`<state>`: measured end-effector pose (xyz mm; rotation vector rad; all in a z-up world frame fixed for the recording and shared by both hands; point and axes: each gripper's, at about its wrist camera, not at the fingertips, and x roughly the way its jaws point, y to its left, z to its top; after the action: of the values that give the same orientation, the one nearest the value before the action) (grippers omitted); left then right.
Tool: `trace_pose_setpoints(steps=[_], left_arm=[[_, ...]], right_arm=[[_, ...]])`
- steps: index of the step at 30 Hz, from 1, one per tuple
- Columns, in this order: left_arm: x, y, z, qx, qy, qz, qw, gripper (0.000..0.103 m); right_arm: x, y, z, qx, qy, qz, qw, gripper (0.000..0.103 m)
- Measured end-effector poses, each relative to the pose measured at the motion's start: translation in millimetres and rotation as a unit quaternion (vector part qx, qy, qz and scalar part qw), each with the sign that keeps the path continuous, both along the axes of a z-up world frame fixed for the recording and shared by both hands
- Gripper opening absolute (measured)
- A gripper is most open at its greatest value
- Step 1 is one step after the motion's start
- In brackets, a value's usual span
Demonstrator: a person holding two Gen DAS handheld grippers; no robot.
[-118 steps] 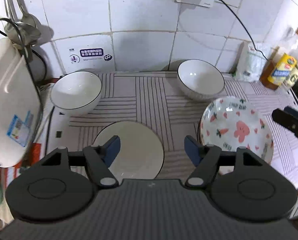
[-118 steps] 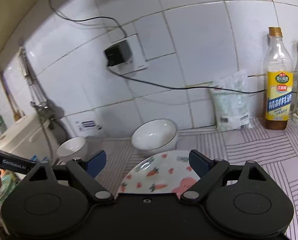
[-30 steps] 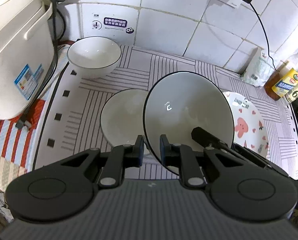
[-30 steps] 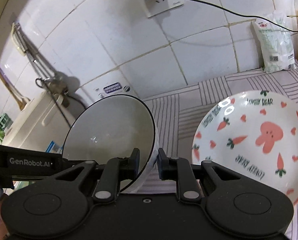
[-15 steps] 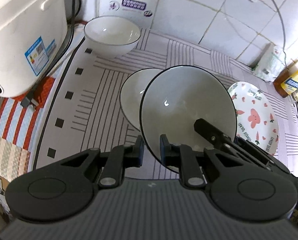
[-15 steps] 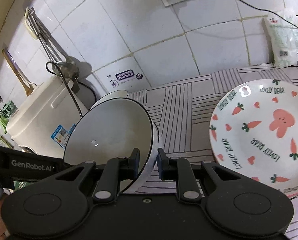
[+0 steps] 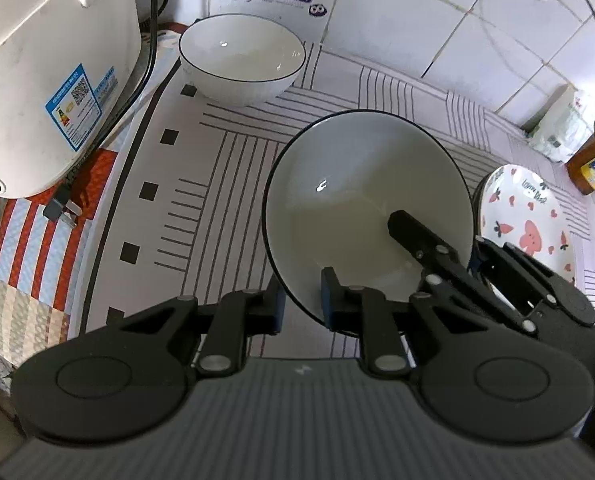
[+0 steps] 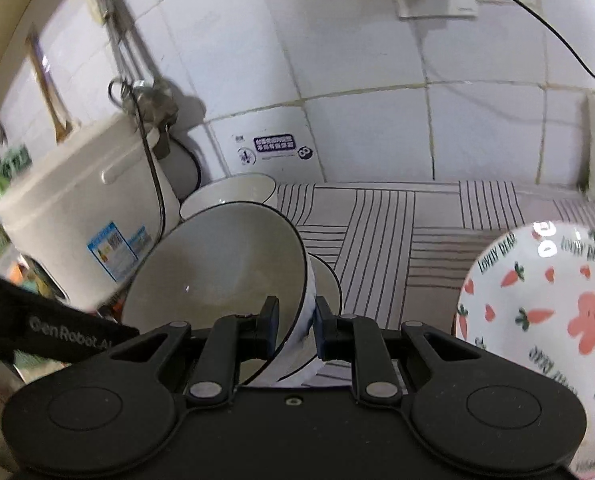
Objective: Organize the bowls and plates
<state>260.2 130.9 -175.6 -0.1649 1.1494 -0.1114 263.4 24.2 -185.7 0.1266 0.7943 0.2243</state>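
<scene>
I had both grippers pinching one rim: left gripper (image 7: 300, 302) and right gripper (image 8: 295, 330) clamped on the tilted bowl (image 7: 361, 208), held near the second bowl (image 7: 241, 60), striped mat (image 7: 225, 184) bare between them.

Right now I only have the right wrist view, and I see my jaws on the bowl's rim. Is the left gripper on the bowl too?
Observer: Yes. The left gripper is shut on the bowl's near rim, with one finger inside and one outside.
Operator: Can I stack into the back bowl?
Observer: Probably. The back bowl stands upright and empty next to the cooker.
Operator: Is anything loose near it?
Observer: A plug lies on the red-striped cloth in front of the cooker.
</scene>
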Motion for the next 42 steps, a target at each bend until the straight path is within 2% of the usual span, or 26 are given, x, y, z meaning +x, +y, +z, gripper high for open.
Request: trace_pose_setpoints(steps=[4, 8, 14, 18, 23, 30, 34, 38, 42], left_arm=[[12, -1, -4, 0.012, 0.023, -0.013, 0.9996, 0.018], [19, 2, -8, 0.007, 0.034, -0.02, 0.9992, 0.018], [24, 3, -14, 0.012, 0.036, -0.029, 0.9989, 0.018], [27, 8, -15, -0.004, 0.041, -0.024, 0.9989, 0.018], [27, 11, -14, -0.015, 0.036, -0.022, 0.999, 0.018], [29, 9, -18, -0.009, 0.042, -0.025, 0.9988, 0.018], [30, 9, -18, -0.003, 0.035, -0.026, 0.999, 0.019], [31, 12, -19, -0.009, 0.038, -0.028, 0.9989, 0.019], [28, 17, -7, -0.014, 0.025, -0.032, 0.9991, 0.018]], right_arm=[[2, 12, -7, -0.058, -0.002, 0.022, 0.998, 0.022], [9, 8, -10, -0.053, 0.008, 0.024, 0.998, 0.022], [16, 13, -14, -0.075, 0.008, 0.036, 0.996, 0.024], [18, 17, -12, -0.086, 0.014, 0.039, 0.995, 0.024], [13, 24, -7, -0.125, -0.003, 0.052, 0.991, 0.024], [9, 31, -9, -0.161, -0.023, 0.055, 0.985, 0.024], [8, 39, -16, -0.199, -0.035, 0.058, 0.978, 0.034], [9, 30, -19, -0.177, -0.038, 0.053, 0.982, 0.034], [11, 17, -7, -0.132, -0.025, 0.048, 0.99, 0.034]])
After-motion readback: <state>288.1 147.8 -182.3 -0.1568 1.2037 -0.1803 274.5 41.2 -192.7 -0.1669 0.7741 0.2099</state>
